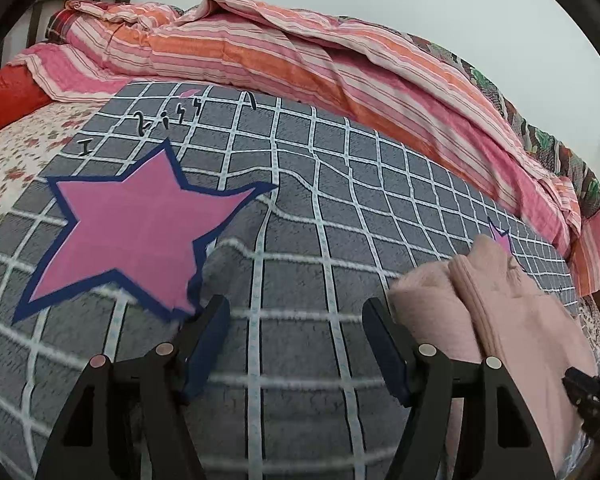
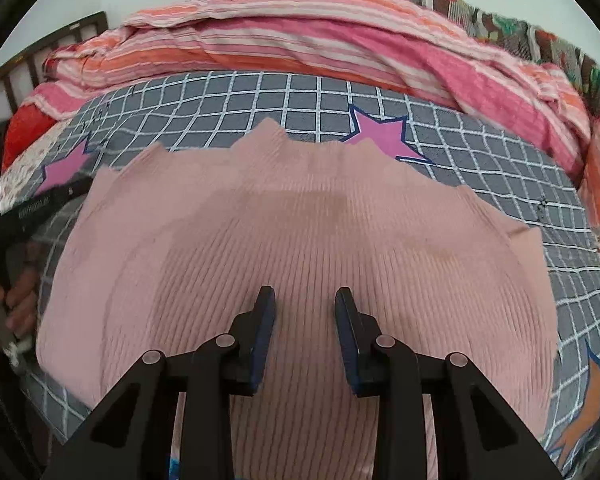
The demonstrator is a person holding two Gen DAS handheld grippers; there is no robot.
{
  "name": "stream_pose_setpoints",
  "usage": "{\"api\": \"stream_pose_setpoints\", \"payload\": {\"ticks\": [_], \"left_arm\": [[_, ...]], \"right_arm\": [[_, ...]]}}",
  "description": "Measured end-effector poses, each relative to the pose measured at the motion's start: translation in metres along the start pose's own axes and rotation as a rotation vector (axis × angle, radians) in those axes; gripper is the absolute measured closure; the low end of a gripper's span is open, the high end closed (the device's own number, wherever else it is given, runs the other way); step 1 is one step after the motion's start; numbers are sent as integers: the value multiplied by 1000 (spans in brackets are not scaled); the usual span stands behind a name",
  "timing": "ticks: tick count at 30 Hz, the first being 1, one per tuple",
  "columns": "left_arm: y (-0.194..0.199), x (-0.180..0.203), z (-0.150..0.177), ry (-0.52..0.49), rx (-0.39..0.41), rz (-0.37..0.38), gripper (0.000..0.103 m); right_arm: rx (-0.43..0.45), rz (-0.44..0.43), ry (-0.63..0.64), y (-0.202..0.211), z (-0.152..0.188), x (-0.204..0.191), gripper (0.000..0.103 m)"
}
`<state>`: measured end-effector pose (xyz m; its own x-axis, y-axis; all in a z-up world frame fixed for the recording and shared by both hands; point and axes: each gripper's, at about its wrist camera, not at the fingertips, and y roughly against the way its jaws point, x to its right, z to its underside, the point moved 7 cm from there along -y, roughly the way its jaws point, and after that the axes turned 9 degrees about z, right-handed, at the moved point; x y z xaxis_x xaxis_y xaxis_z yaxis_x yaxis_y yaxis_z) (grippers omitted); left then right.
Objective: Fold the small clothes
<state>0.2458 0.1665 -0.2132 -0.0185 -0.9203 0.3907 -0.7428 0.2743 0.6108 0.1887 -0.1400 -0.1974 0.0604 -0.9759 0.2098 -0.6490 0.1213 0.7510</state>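
Pink ribbed knit garment (image 2: 300,240) lies on the grey checked blanket (image 1: 340,184) spread over the bed, toward the right side of it from the left wrist view, where it looks bunched or partly folded (image 1: 500,300). In the right wrist view it fills most of the frame, fairly flat, with a jagged far edge near a pink star (image 2: 380,132) printed on the blanket. Striped pink and orange quilt (image 1: 280,48) is heaped along the far side of the bed, apart from the garment.

Left tongs (image 1: 296,336) stand wide, nothing between them, over bare blanket just left of the garment, beside the big pink star (image 1: 140,224). Right tongs (image 2: 305,320) are narrower but gapped, above the middle of the knit; no fabric visibly pinched, so they read as empty. A hand (image 2: 16,296) gripping the left tool shows at the left edge of the right wrist view.

Step in hand, my read: positioning for the next fold, no grasp yet.

To do it well:
- Pick an edge or corner, not the middle. A mid-panel pinch would bunch the ribbing.
- Bring the left tongs onto the near left edge, right tongs onto the matching right edge, so both lift evenly.
- Pinch a single layer where possible; the knit is stretchy and likely sags.
- Lay it over and line up the edges before letting go.

Risk: snagging the blanket along with the garment.
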Motion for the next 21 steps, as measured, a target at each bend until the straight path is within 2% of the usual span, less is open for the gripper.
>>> {"api": "stream_pose_setpoints", "payload": {"ticks": [5, 12, 16, 21], "left_arm": [[24, 9, 20, -18, -7, 10, 36], [61, 26, 49, 80, -33, 194, 36], [76, 39, 73, 87, -42, 254, 36], [82, 60, 110, 77, -77, 341, 35]], "right_arm": [[45, 16, 8, 16, 18, 2, 73], [90, 25, 34, 31, 56, -1, 75], [102, 23, 36, 37, 78, 0, 76], [96, -81, -7, 56, 92, 9, 76]]}}
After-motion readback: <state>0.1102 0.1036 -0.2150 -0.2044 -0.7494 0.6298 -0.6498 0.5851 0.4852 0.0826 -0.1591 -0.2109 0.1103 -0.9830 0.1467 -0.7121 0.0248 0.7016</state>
